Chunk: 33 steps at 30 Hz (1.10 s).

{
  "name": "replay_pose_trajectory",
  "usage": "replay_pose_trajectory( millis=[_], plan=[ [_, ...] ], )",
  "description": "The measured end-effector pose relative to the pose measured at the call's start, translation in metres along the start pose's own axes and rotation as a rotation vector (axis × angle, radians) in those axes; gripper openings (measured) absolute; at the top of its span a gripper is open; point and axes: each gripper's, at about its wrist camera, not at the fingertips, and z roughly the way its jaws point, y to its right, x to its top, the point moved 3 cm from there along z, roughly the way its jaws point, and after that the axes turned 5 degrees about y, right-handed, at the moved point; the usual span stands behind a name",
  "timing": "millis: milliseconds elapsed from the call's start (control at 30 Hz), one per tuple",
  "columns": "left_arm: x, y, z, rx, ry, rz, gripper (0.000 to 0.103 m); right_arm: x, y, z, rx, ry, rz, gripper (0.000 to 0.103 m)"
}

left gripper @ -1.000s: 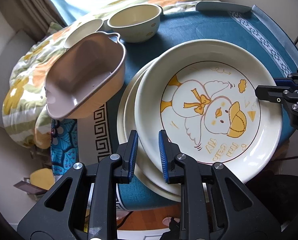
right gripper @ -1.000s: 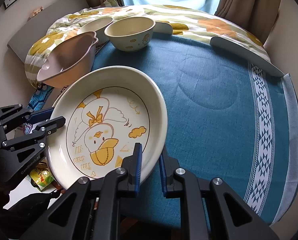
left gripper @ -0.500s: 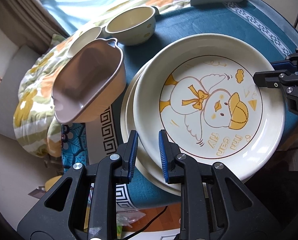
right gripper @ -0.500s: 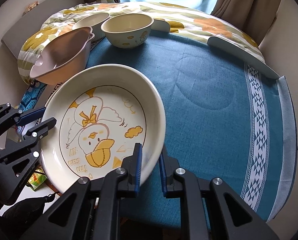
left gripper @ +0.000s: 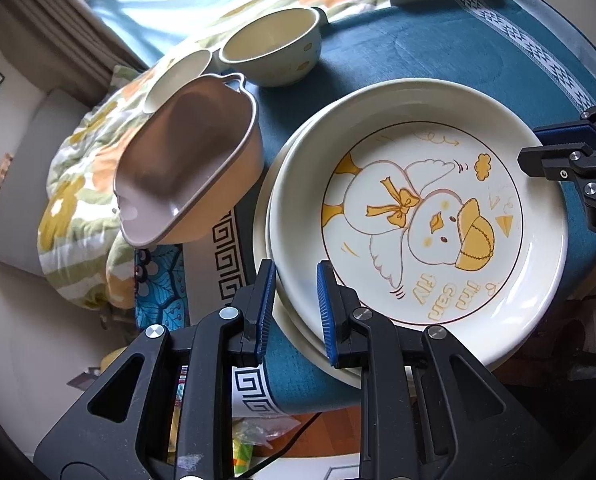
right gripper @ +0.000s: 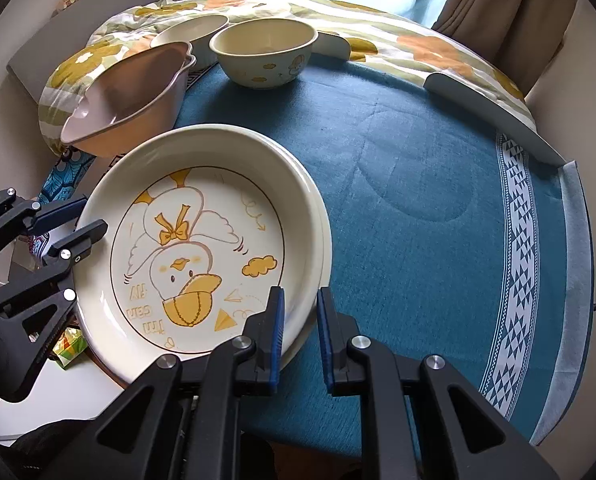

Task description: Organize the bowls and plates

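A cream plate with a yellow duck drawing (left gripper: 418,216) (right gripper: 201,248) lies on top of a stack of cream plates (left gripper: 273,312) on the blue tablecloth. My left gripper (left gripper: 295,312) straddles the plates' near-left rim, jaws slightly apart. My right gripper (right gripper: 301,332) straddles the opposite rim, jaws slightly apart. A pink-brown heart-shaped bowl (left gripper: 185,172) (right gripper: 133,96) stands left of the stack. A cream bowl (left gripper: 273,52) (right gripper: 263,52) and a second cream bowl (left gripper: 177,78) (right gripper: 189,32) stand further back.
The round table (right gripper: 438,200) carries a blue cloth with a white patterned border. A flowered blanket (left gripper: 85,168) lies beyond the bowls. The plate stack overhangs the table edge near both grippers. Curtains and a window are behind.
The duck plate has come down onto the stack of plates. Both grippers' jaws have opened a little around its rim.
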Motion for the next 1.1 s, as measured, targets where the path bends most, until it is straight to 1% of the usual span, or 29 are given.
replay_pose_trajectory(
  millis=[100, 167, 233, 267, 300, 333, 367, 400, 433, 467, 533, 600, 667, 733, 833, 967, 1000, 1033, 1067, 1100],
  plan=[
    [0.006, -0.010, -0.015, -0.017, 0.019, -0.054, 0.018, 0.001, 0.008, -0.012, 0.027, 0.022, 0.040, 0.015],
    [0.011, -0.019, -0.032, -0.024, 0.051, -0.108, 0.018, 0.002, 0.017, -0.028, 0.047, 0.065, 0.065, 0.015],
    [0.018, -0.029, -0.051, -0.018, 0.088, -0.171, 0.018, 0.003, 0.025, -0.043, 0.087, 0.097, 0.085, 0.015],
    [0.021, -0.035, -0.060, -0.013, 0.102, -0.204, 0.023, 0.004, 0.029, -0.049, 0.102, 0.111, 0.094, 0.017],
    [0.023, -0.040, -0.069, -0.020, 0.116, -0.245, 0.028, 0.005, 0.033, -0.057, 0.115, 0.137, 0.104, 0.035],
    [0.024, -0.046, -0.077, -0.029, 0.126, -0.282, 0.053, 0.006, 0.037, -0.064, 0.123, 0.163, 0.109, 0.053],
    [0.025, -0.051, -0.084, -0.022, 0.139, -0.316, 0.097, 0.008, 0.039, -0.070, 0.134, 0.188, 0.112, 0.092],
    [0.024, -0.056, -0.093, 0.002, 0.166, -0.346, 0.102, 0.010, 0.041, -0.077, 0.150, 0.221, 0.115, 0.103],
    [0.022, -0.060, -0.104, 0.019, 0.198, -0.368, 0.103, 0.012, 0.042, -0.083, 0.167, 0.250, 0.114, 0.103],
    [0.021, -0.063, -0.111, 0.015, 0.201, -0.378, 0.103, 0.015, 0.043, -0.087, 0.178, 0.266, 0.109, 0.103],
    [0.019, -0.069, -0.117, -0.013, 0.170, -0.408, 0.103, 0.019, 0.042, -0.093, 0.191, 0.290, 0.086, 0.103],
    [0.018, -0.081, -0.122, -0.028, 0.170, -0.449, 0.103, 0.026, 0.039, -0.097, 0.190, 0.295, 0.055, 0.103],
    [0.013, -0.094, -0.126, -0.034, 0.177, -0.495, 0.103, 0.035, 0.035, -0.100, 0.165, 0.278, 0.013, 0.103],
    [0.008, -0.111, -0.130, -0.045, 0.193, -0.548, 0.103, 0.043, 0.030, -0.109, 0.165, 0.299, -0.014, 0.103],
    [0.002, -0.136, -0.126, -0.057, 0.198, -0.631, 0.103, 0.059, 0.024, -0.116, 0.126, 0.343, -0.035, 0.103],
    [-0.008, -0.161, -0.106, -0.128, 0.186, -0.740, 0.102, 0.084, 0.009, -0.104, 0.174, 0.326, -0.055, 0.103],
    [-0.010, -0.166, -0.097, -0.148, 0.179, -0.761, 0.101, 0.090, 0.004, -0.100, 0.180, 0.321, -0.054, 0.103],
    [-0.011, -0.171, -0.088, -0.176, 0.174, -0.776, 0.096, 0.095, -0.001, -0.094, 0.187, 0.314, -0.055, 0.103],
    [-0.012, -0.174, -0.079, -0.194, 0.163, -0.789, 0.088, 0.101, -0.006, -0.088, 0.197, 0.307, -0.056, 0.103],
    [-0.013, -0.176, -0.069, -0.211, 0.146, -0.798, 0.085, 0.106, -0.012, -0.081, 0.205, 0.296, -0.059, 0.103]
  ],
)
